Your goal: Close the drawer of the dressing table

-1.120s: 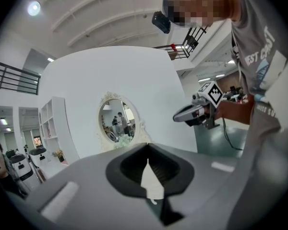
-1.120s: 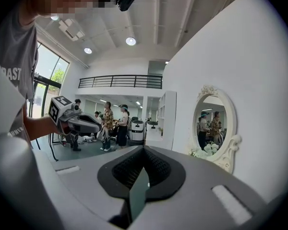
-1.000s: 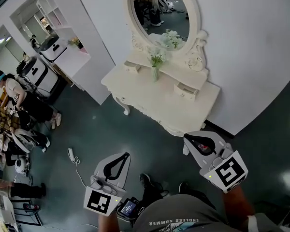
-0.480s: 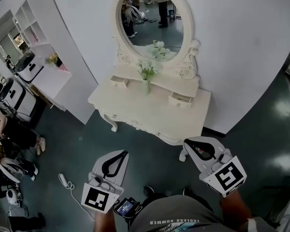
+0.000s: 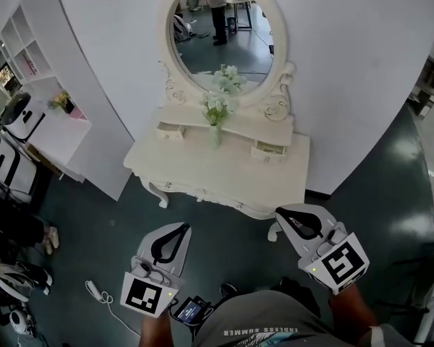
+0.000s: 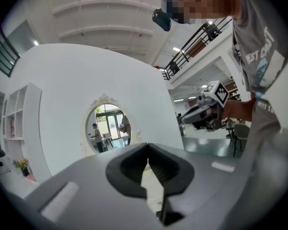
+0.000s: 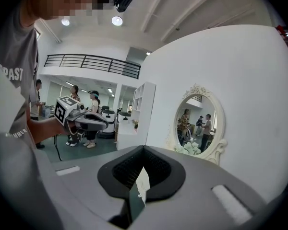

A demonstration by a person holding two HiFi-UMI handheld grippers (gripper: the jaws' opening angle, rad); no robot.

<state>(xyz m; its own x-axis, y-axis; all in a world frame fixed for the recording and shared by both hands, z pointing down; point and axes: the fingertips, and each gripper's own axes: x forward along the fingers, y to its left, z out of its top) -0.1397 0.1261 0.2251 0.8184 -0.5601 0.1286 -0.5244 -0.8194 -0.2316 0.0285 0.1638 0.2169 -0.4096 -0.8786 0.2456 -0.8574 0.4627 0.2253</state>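
Observation:
The cream dressing table (image 5: 202, 176) stands against the white wall, under an oval mirror (image 5: 217, 27). On its raised back shelf, the small right drawer (image 5: 267, 150) stands a little pulled out; the small left drawer (image 5: 170, 130) looks pushed in. A vase of flowers (image 5: 215, 118) stands between them. My left gripper (image 5: 182, 228) hangs over the floor short of the table, shut and empty; in its own view its tips (image 6: 148, 145) meet. My right gripper (image 5: 281, 212) hovers by the table's front right corner, also shut and empty (image 7: 143, 147).
A white shelf unit (image 5: 36, 71) stands left of the table. A cable with a plug (image 5: 94, 291) lies on the dark floor at the lower left. People and equipment crowd the far left edge (image 5: 0, 215). A small screen (image 5: 192, 311) hangs at the person's waist.
The dressing table has come round to sit squarely ahead and slightly nearer in the head view. Both grippers stay shut and low in that view, pointing at the table.

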